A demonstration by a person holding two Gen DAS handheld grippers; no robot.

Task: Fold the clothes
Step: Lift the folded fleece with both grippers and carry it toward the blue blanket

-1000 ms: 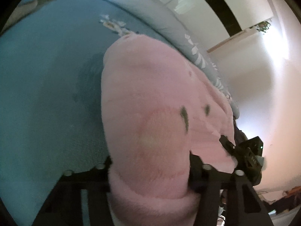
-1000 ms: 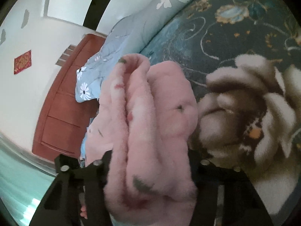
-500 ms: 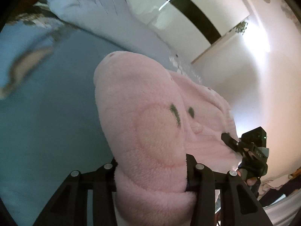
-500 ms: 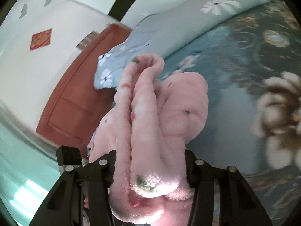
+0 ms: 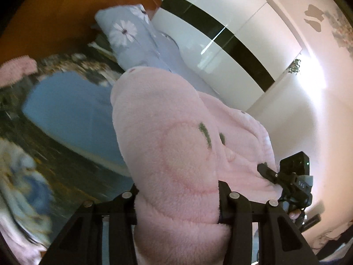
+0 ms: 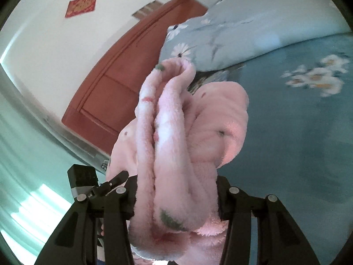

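Note:
A fluffy pink fleece garment (image 5: pixel 172 145) with small green marks is held up in the air between both grippers. My left gripper (image 5: pixel 177 195) is shut on a thick bunch of it. My right gripper (image 6: pixel 175 195) is shut on several bunched folds of the same garment (image 6: pixel 176 132). The right gripper also shows in the left wrist view (image 5: pixel 286 181), at the garment's far end. The left gripper shows in the right wrist view (image 6: pixel 97 185), at the lower left. The fingertips are buried in the fleece.
Below lies a bed with a teal floral blanket (image 6: pixel 297 121) and a blue sheet (image 5: pixel 70 110). A grey-blue daisy pillow (image 5: pixel 132 35) lies at the wooden headboard (image 6: pixel 123 66). Another pink cloth (image 5: pixel 15 68) lies at the far left. A white wardrobe (image 5: pixel 220 33) stands behind.
Both grippers have lifted the pink garment higher off the bed and tilted upward; the headboard, pillow and wardrobe have come into view. Both grips have stayed shut.

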